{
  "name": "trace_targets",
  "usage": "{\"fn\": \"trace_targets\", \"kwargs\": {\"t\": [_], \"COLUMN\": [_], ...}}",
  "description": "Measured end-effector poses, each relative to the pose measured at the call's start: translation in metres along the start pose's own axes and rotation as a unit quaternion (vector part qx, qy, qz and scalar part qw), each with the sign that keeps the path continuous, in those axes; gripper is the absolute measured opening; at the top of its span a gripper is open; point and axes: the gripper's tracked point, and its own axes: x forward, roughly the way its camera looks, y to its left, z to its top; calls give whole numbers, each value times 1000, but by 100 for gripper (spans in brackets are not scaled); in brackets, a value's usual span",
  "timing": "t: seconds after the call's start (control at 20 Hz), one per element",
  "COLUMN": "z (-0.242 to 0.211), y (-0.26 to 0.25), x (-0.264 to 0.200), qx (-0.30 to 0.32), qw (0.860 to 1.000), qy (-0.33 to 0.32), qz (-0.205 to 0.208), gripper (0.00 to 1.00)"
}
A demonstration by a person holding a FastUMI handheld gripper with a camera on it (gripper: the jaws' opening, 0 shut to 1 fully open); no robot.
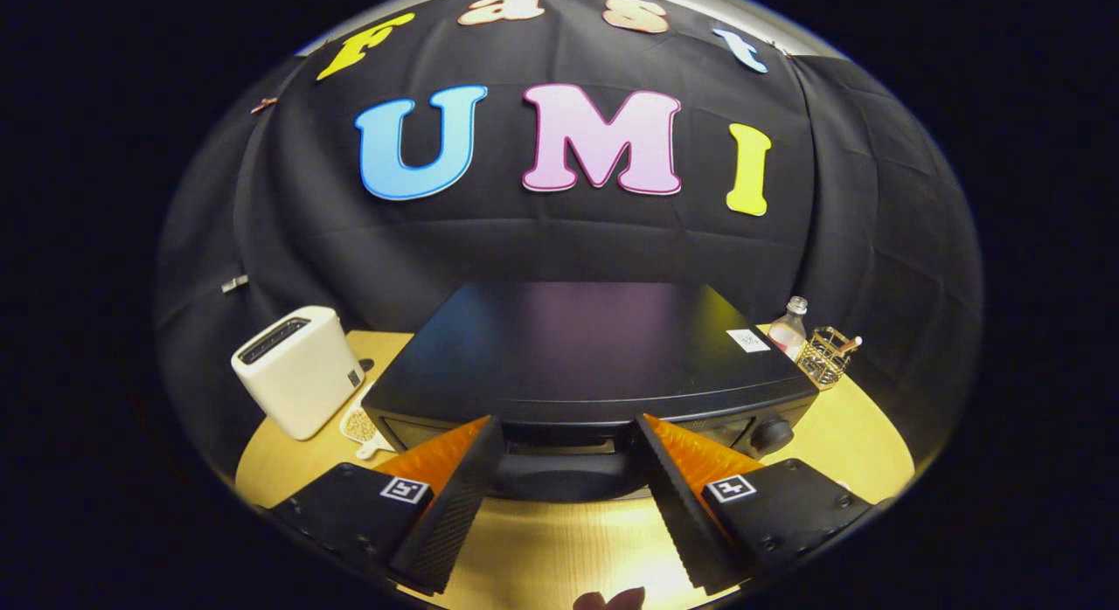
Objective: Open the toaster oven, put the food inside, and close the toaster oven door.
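- Gripper [568,440] fingers are seen spread wide apart, nothing being clamped between them; a square black-and-white marker is carried on the body of each finger.
- The black, box-shaped toaster oven [594,352] is seen on the round, light wooden table [861,457], directly ahead of the fingers, its flat glossy top tilted toward the camera.
- The oven door appears to be closed, and its dark curved door handle [564,479] is seen in the gap between the 2 fingertips; whether either fingertip touches it cannot be told.
- A round black knob [771,435] is seen on the oven's front, just beyond the right finger.
- A small white label [747,340] is stuck on the oven's top near its right rear corner.
- A white, rounded 2-slot pop-up toaster [297,370] is set on the table to the left of the oven, apart from it.
- A pale patterned flat item [360,428] is partly seen lying between the white toaster and the oven; what it is cannot be told.
- A small clear bottle with a pinkish band [789,328] and a gold wire basket [826,356] are placed side by side on the table behind the oven's right rear corner.
- A small dark shape [609,599] is seen on the table below the fingers; it cannot be identified.
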Motion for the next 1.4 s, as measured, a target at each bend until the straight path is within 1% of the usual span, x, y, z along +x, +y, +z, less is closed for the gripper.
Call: {"fn": "trace_targets", "kwargs": {"t": [0.1, 0.25, 0.45, 0.6, 1.0, 1.4], "z": [-2, -12, -41, -60, -107, -164], "y": [2, 0, -1, -1, -5, -11], "x": [-6, -23, -47, -62, -79, -82], "qx": [-11, -4, -2, -14, -17, -13], "qw": [1000, 1000, 1000, 1000, 997, 989], "qy": [0, -5, 8, 16, 70, 148], "qz": [2, 6, 8, 6, 8, 9], "gripper": [99, 99, 99, 100, 99, 99]}}
